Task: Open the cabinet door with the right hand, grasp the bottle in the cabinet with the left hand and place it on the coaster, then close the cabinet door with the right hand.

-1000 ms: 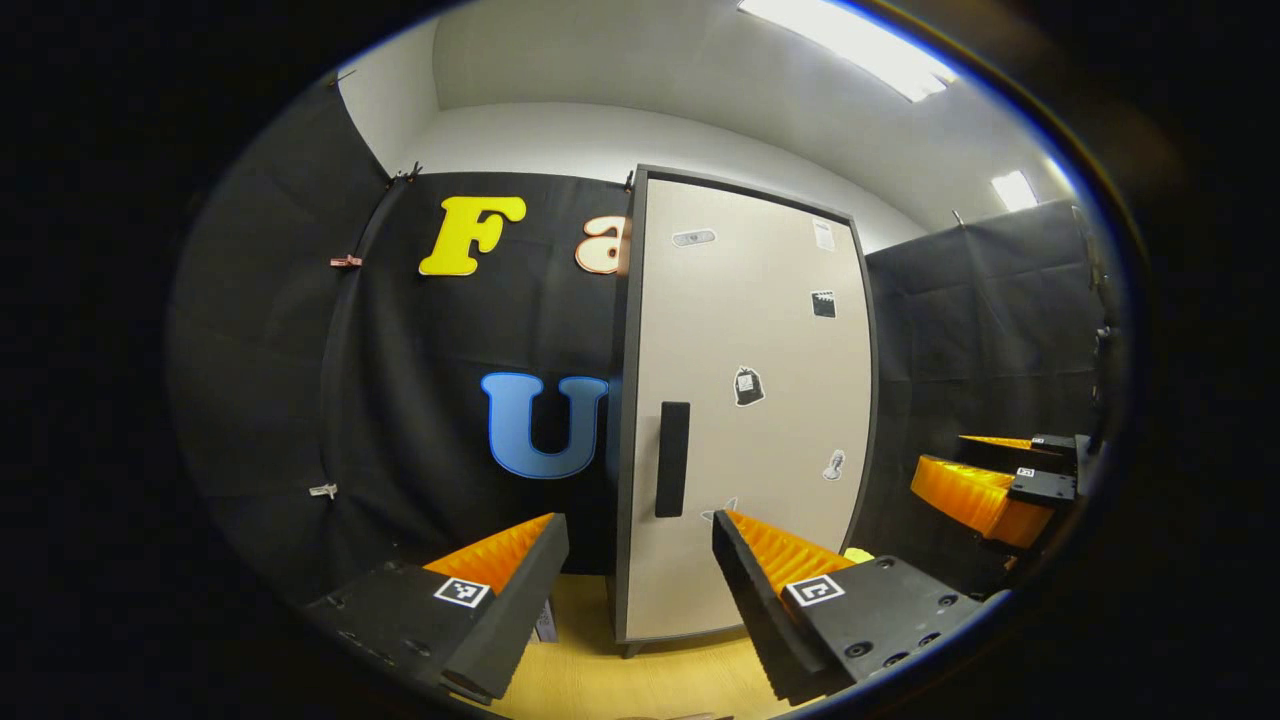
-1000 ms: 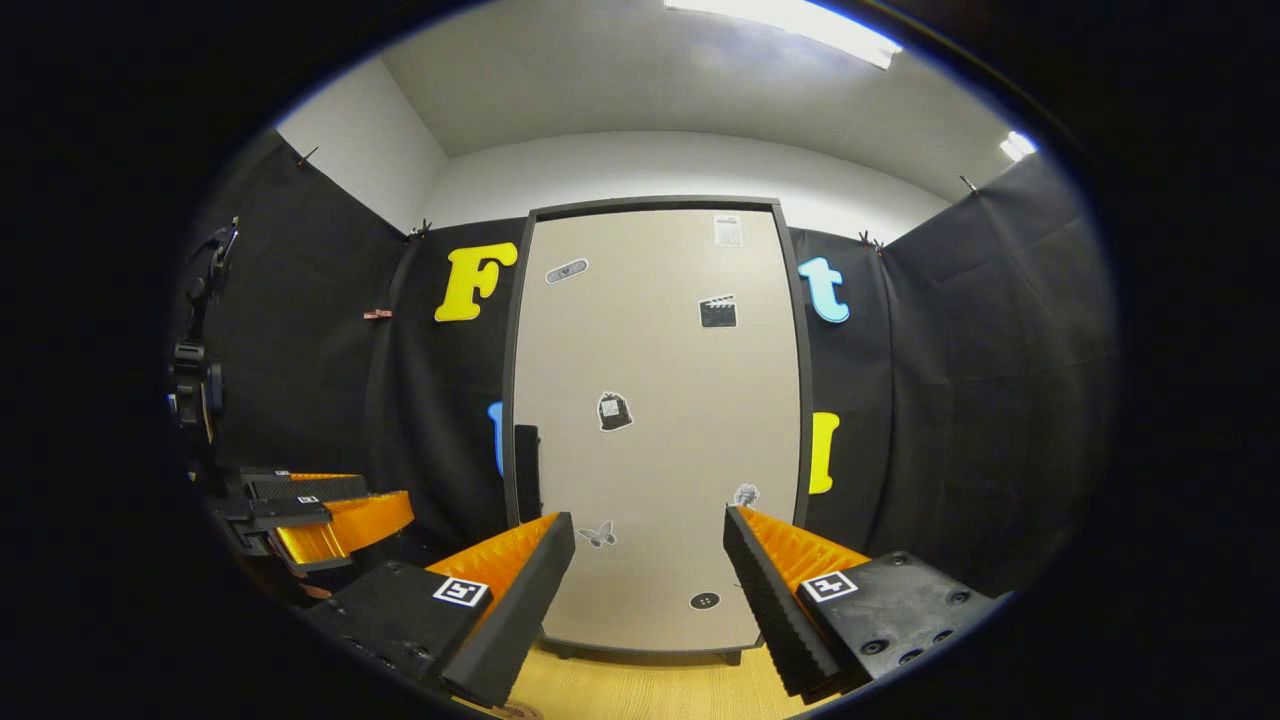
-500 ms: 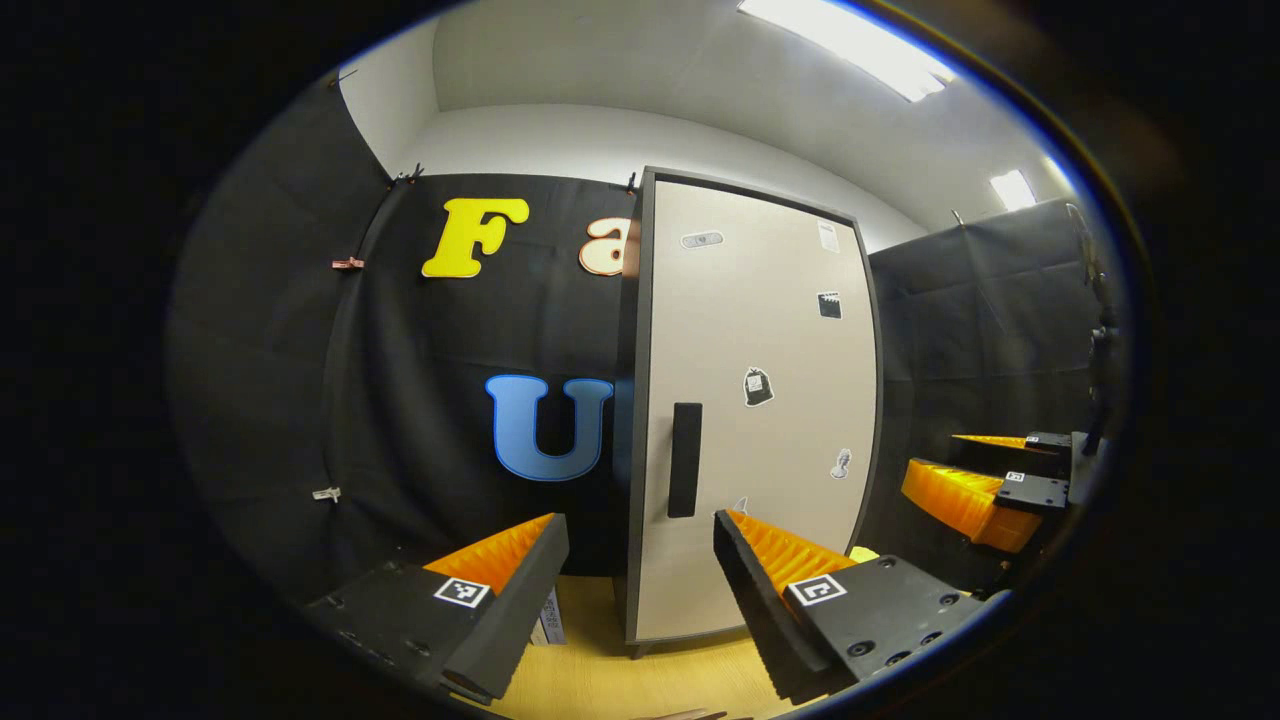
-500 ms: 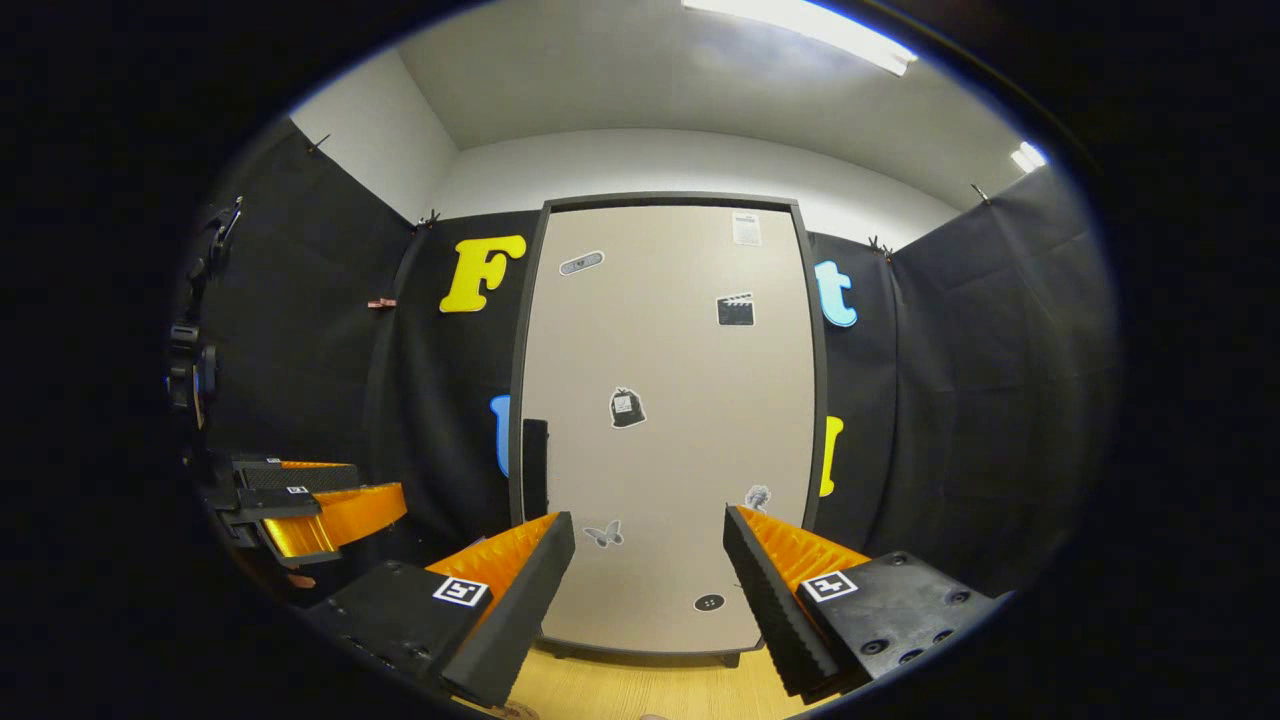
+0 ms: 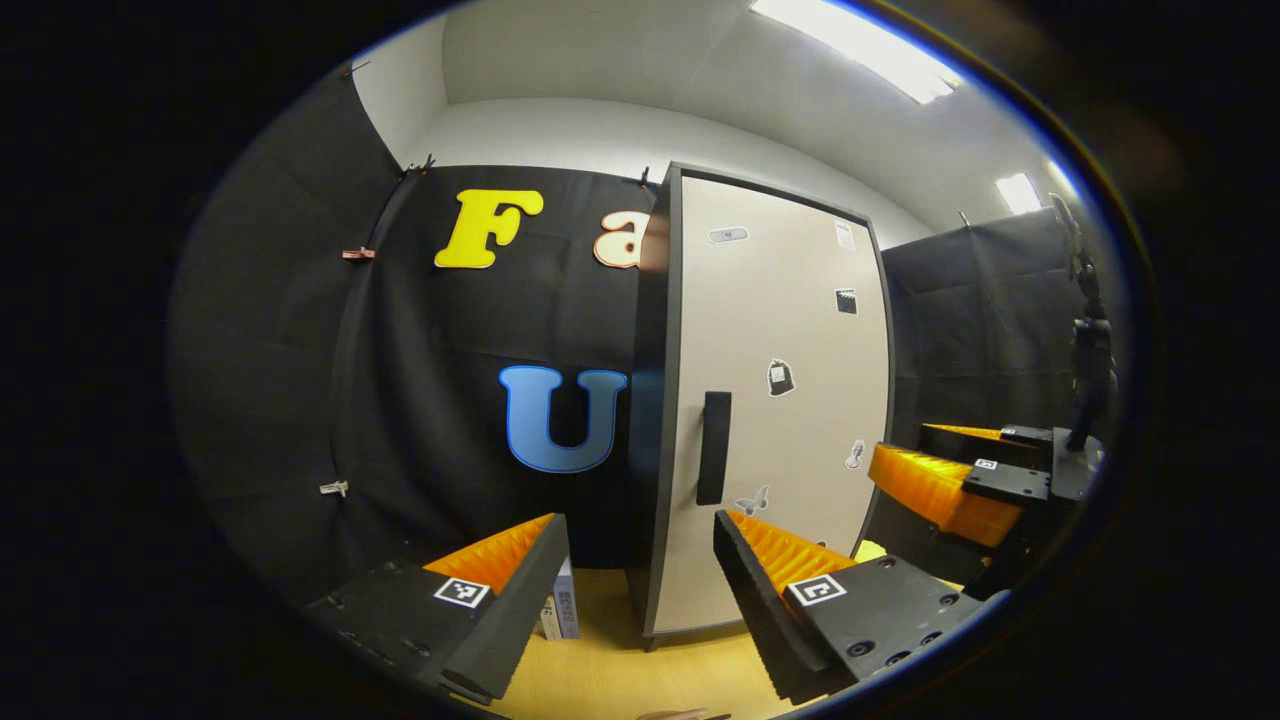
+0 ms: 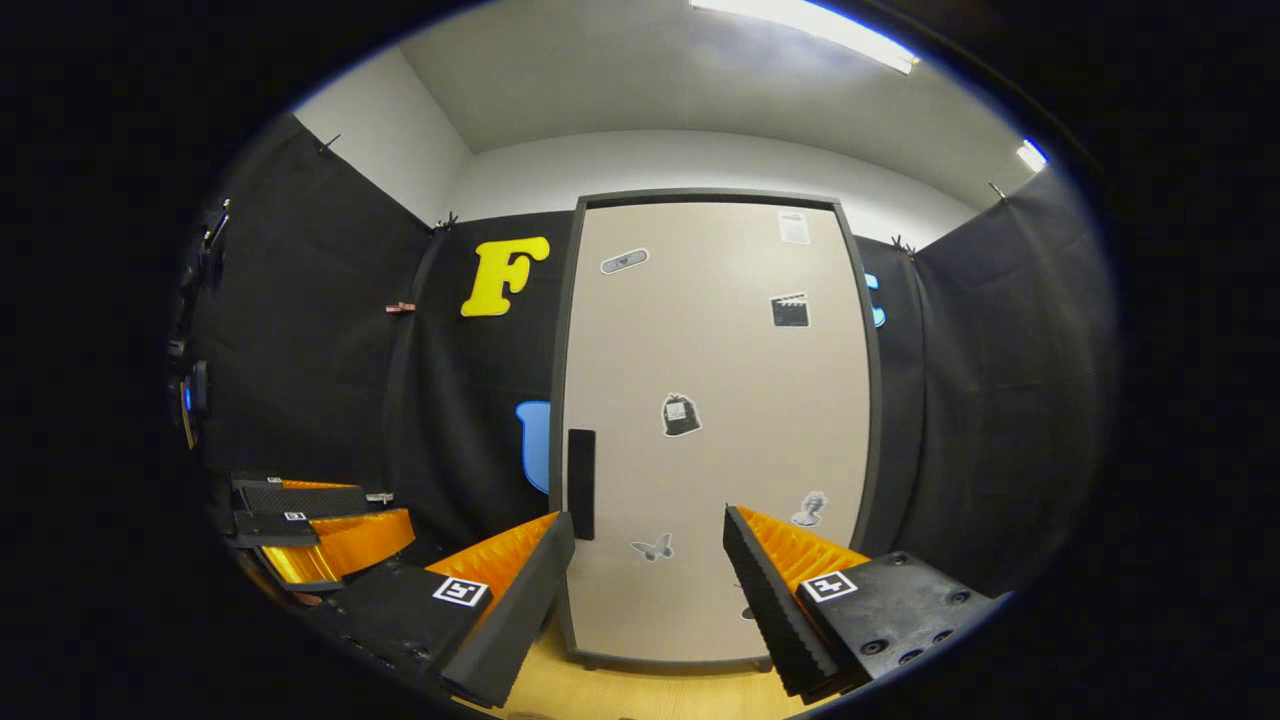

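- The left claw (image 5: 640,565) stands with its jaws spread wide and nothing between them.
- The cabinet door (image 5: 775,400) is closed at about 1 o'clock from the claw, its dark handle (image 5: 713,447) upright near the door's left edge.
- The right claw (image 5: 945,480) hangs at 3 o'clock, beside the cabinet.
- A small box (image 5: 560,610) sits on the wooden surface (image 5: 620,670) at 6 o'clock, just left of the cabinet's base.
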Action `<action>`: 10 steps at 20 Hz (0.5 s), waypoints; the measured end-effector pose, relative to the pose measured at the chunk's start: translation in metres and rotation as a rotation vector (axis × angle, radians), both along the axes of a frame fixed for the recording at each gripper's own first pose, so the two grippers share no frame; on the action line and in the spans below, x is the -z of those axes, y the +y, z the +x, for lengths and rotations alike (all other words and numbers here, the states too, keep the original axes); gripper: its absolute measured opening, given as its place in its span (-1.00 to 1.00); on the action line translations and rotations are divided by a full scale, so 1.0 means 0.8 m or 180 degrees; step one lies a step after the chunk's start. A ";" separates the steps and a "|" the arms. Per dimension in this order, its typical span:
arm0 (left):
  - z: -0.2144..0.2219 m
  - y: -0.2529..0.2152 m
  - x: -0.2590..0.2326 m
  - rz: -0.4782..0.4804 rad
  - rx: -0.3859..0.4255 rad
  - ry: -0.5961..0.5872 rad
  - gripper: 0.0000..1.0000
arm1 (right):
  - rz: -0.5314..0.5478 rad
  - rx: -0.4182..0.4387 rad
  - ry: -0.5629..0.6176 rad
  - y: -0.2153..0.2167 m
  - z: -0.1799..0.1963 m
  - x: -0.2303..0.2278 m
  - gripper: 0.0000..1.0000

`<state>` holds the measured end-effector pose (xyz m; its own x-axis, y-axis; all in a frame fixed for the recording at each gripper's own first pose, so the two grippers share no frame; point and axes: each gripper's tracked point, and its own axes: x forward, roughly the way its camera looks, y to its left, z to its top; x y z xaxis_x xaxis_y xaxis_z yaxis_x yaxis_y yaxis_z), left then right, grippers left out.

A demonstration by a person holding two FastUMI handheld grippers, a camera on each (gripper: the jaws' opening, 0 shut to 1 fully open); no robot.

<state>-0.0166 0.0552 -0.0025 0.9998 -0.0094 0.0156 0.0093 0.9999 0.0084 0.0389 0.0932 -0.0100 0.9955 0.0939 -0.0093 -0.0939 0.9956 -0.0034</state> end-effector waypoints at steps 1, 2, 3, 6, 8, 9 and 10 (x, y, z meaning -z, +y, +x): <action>-0.002 0.007 0.001 0.0001 -0.0016 0.0000 0.85 | 0.0010 0.0001 -0.0008 0.007 0.007 0.002 0.94; -0.003 0.013 0.000 -0.0007 -0.0031 -0.0003 0.85 | 0.0027 -0.0008 -0.0012 0.016 0.014 0.004 0.94; -0.005 0.021 0.002 -0.0014 -0.0047 -0.0005 0.85 | 0.0052 -0.0033 -0.0019 0.026 0.022 0.005 0.94; -0.005 0.045 0.004 -0.0041 -0.0133 0.0008 0.85 | 0.0123 -0.0063 -0.0026 0.049 0.049 0.009 0.93; -0.005 0.054 0.007 -0.0095 -0.0161 0.0027 0.85 | 0.0118 -0.0026 -0.0030 0.056 0.070 0.015 0.94; -0.003 0.058 0.010 -0.0115 -0.0159 0.0037 0.85 | 0.0113 -0.0013 -0.0019 0.060 0.079 0.019 0.93; -0.002 0.061 0.011 -0.0117 -0.0152 0.0043 0.85 | 0.0110 -0.0012 0.0002 0.067 0.090 0.025 0.93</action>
<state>-0.0180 0.1041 -0.0110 0.9992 0.0388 0.0015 -0.0388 0.9989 -0.0280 0.1112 0.1465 -0.0298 0.9952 0.0979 -0.0065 -0.0977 0.9947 0.0311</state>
